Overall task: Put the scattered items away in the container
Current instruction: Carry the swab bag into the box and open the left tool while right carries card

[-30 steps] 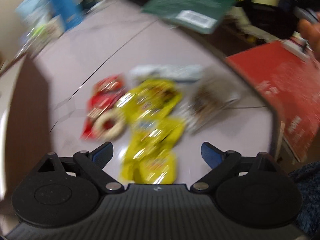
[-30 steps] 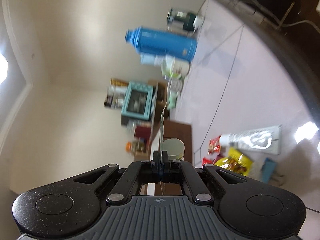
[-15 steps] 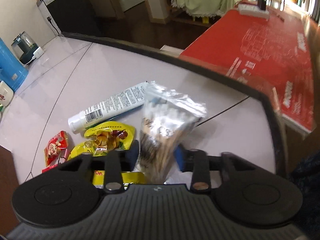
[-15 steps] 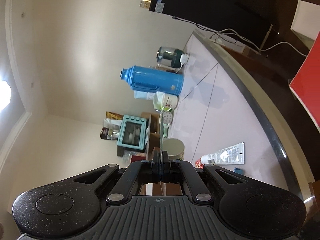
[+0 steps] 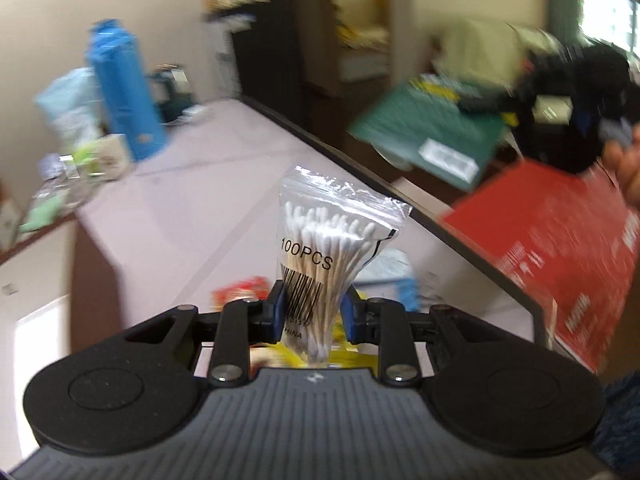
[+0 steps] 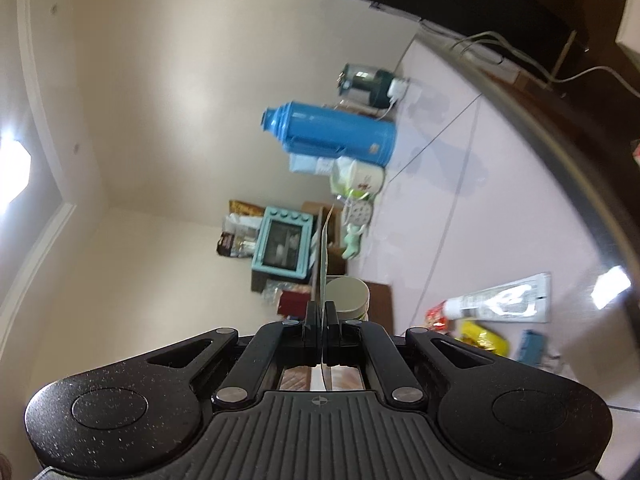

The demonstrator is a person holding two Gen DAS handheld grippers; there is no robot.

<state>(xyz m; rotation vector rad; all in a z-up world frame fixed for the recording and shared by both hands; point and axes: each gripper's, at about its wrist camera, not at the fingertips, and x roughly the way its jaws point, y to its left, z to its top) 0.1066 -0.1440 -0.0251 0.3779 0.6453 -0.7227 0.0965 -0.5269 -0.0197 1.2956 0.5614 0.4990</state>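
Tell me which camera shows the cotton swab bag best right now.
The left wrist view. The cotton swab bag stands sharp at centre, pinched low down by the left gripper, its "100PCS" print readable. The right wrist view shows nothing of it, only other items on the table.

In the left wrist view we find the bag of cotton swabs (image 5: 324, 256) between the fingers of the left gripper (image 5: 313, 312), lifted above the table (image 5: 208, 208). Below it on the table lie snack packets (image 5: 240, 288) at 7 o'clock and a small pack (image 5: 390, 270) at 3 o'clock. The flask (image 5: 124, 88) stands far off at 10 o'clock, a box (image 5: 560, 248) beyond the table edge at 3 o'clock.

In the right wrist view we see a thin sheet (image 6: 324, 256) edge-on between the right gripper (image 6: 321, 320) fingers, with a tube (image 6: 500, 298) on the table at 3 o'clock.
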